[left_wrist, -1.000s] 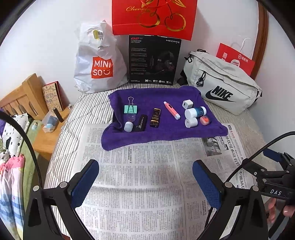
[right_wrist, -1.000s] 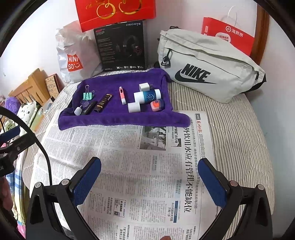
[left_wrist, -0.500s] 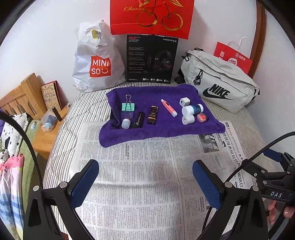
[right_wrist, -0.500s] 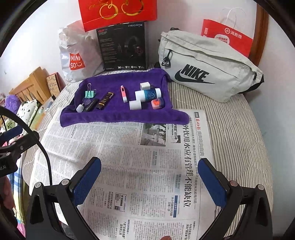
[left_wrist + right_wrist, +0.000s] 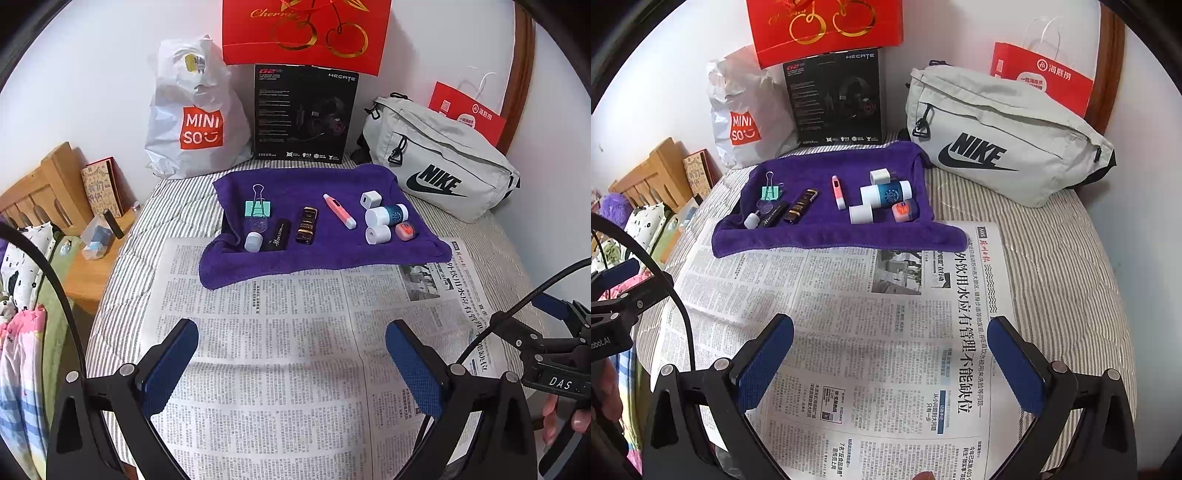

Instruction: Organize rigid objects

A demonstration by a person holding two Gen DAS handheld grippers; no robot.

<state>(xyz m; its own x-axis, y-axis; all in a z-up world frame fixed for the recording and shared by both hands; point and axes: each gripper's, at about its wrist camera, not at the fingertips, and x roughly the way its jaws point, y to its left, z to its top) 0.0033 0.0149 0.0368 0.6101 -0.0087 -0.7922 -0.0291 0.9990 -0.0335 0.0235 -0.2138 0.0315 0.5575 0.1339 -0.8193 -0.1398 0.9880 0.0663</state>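
Note:
A purple towel (image 5: 328,254) (image 5: 820,236) lies on the bed and carries several small items: a green binder clip (image 5: 258,207), a small clear bottle with a white cap (image 5: 253,240), a black tube (image 5: 277,235), a black-and-gold tube (image 5: 306,225), a pink pen-shaped item (image 5: 339,211), a white cube charger (image 5: 370,199), a blue-and-white bottle (image 5: 386,215), a white cap (image 5: 377,234) and an orange case (image 5: 405,232). My left gripper (image 5: 291,363) is open and empty over the newspaper (image 5: 295,350), well short of the towel. My right gripper (image 5: 890,363) is open and empty over the newspaper too.
A Miniso bag (image 5: 192,110), a black Hecate box (image 5: 304,114), a red gift bag (image 5: 306,33) and a grey Nike bag (image 5: 439,170) line the wall behind the towel. A wooden bedside stand (image 5: 85,258) sits at the left. A red paper bag (image 5: 1045,77) stands at the far right.
Both grippers have drawn back and up a little, so the towel and items look smaller and farther. Both stay open and empty.

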